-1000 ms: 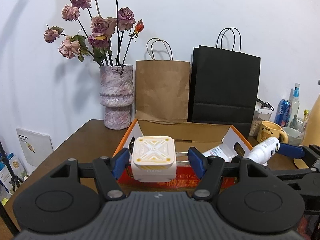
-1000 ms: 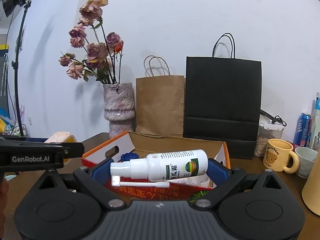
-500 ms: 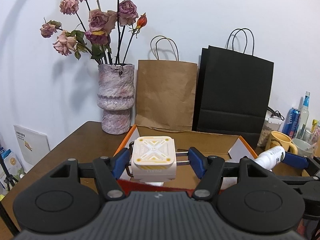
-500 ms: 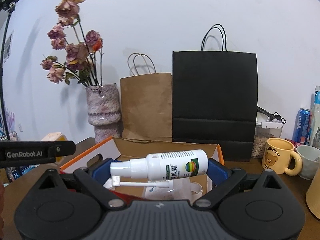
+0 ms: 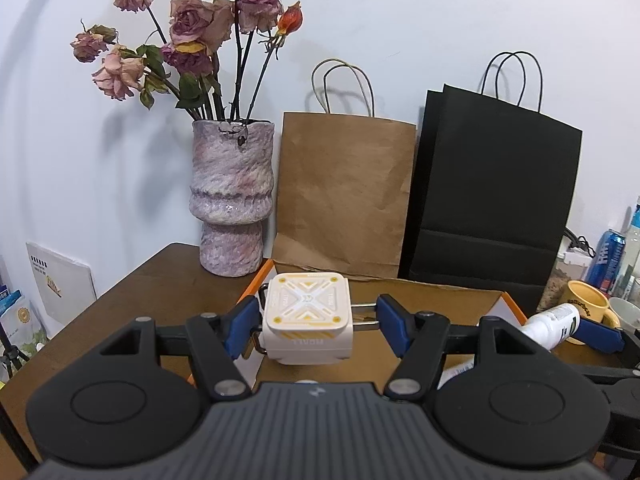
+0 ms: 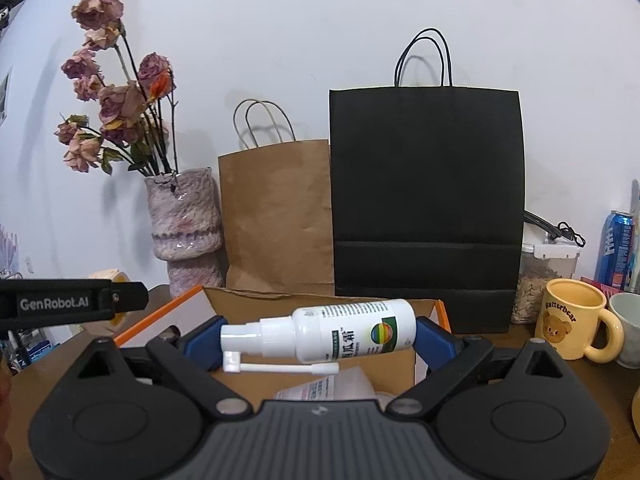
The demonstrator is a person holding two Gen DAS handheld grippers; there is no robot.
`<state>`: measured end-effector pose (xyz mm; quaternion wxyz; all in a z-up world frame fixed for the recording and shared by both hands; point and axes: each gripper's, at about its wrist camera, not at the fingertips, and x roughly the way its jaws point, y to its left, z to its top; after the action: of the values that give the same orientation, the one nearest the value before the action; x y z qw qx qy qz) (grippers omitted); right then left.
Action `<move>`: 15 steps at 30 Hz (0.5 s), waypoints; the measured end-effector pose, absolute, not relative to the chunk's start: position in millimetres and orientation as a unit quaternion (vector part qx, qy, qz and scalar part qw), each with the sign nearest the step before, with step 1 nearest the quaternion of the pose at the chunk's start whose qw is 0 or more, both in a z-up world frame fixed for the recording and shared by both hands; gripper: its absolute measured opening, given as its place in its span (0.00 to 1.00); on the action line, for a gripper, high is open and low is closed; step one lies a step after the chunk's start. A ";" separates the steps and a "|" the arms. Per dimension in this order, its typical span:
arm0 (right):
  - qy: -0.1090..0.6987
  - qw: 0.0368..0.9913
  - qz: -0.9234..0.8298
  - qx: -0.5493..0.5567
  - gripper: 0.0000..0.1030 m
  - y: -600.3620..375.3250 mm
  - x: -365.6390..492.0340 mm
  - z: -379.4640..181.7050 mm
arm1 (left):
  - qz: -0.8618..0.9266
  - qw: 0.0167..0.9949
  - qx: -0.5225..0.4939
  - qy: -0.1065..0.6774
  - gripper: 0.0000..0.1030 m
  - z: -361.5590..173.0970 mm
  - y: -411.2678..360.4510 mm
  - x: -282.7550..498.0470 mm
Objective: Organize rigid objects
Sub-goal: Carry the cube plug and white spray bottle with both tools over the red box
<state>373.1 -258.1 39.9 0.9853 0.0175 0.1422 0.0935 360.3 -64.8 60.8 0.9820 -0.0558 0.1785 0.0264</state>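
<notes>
Between the blue pads of the left gripper (image 5: pixel 314 322), seen from the left wrist camera, a white-and-yellow square charger (image 5: pixel 307 327) is clamped, its metal prongs pointing toward the right pad. It hangs over the near left corner of an open cardboard box (image 5: pixel 420 300) with orange edges that sits on the brown worktop (image 5: pixel 132 300). Behind the box stand a mottled pink vase (image 5: pixel 232 200) of dried roses, a brown paper bag (image 5: pixel 344 196) and a black paper bag (image 5: pixel 492 192). At the far right edge of this view, the white spray bottle (image 5: pixel 554 324) shows in front of a yellow mug (image 5: pixel 586 306). From the right wrist camera, the right gripper (image 6: pixel 318 338) grasps that spray bottle (image 6: pixel 340 334) lengthwise, nozzle end at the left pad and base at the right pad, tilted slightly up to the right, above the cardboard box (image 6: pixel 320 304). A white packet (image 6: pixel 332 386) lies inside the box below it. The yellow mug (image 6: pixel 576 324) stands on the worktop to the right, near a blue can (image 6: pixel 618 248).
</notes>
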 end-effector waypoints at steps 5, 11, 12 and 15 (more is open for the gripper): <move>0.143 0.986 0.088 0.010 0.95 -255.9 389.9 37.8 | 0.033 0.981 -0.051 0.183 0.64 57.9 -66.3 379.8; 0.150 0.985 0.088 0.001 0.95 -252.0 409.4 33.9 | 0.041 0.980 -0.046 0.189 0.64 53.2 -66.9 401.0; 0.151 0.985 0.088 0.000 0.95 -251.2 412.1 33.3 | 0.042 0.980 -0.045 0.190 0.64 52.4 -66.9 404.4; 0.156 0.984 0.088 -0.004 0.95 -250.1 420.8 31.5 | 0.044 0.979 -0.041 0.194 0.64 49.6 -67.3 413.2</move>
<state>420.8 -250.1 31.5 0.9839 -0.0043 0.1559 0.0877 413.2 -67.3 49.6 0.9791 -0.0409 0.1944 0.0442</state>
